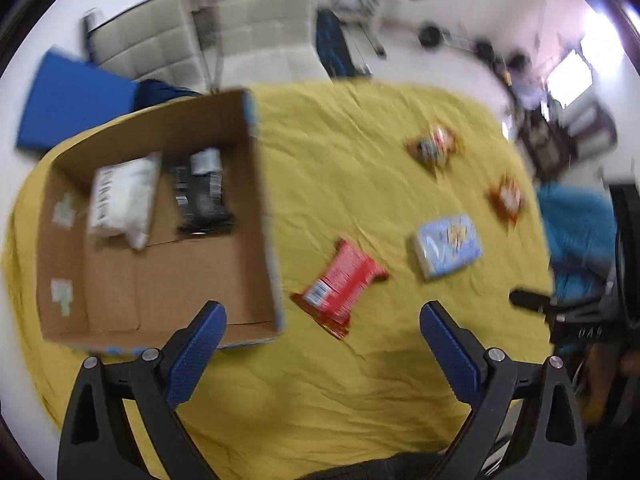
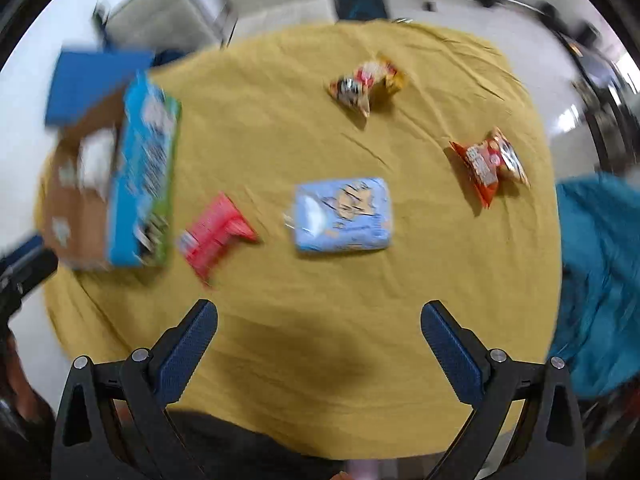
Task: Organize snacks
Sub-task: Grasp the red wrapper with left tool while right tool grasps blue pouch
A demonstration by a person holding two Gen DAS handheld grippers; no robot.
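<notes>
Just ahead of the wide-open, empty left hand-held gripper (image 1: 322, 316), red snack packet (image 1: 340, 286) beside cardboard box (image 1: 260, 208).

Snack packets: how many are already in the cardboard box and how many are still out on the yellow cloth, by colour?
In the brown cardboard box:
white packet: 1
black packet: 1
On the yellow cloth:
red packet: 1
light blue packet: 1
orange packets: 2
Total: 6
</notes>
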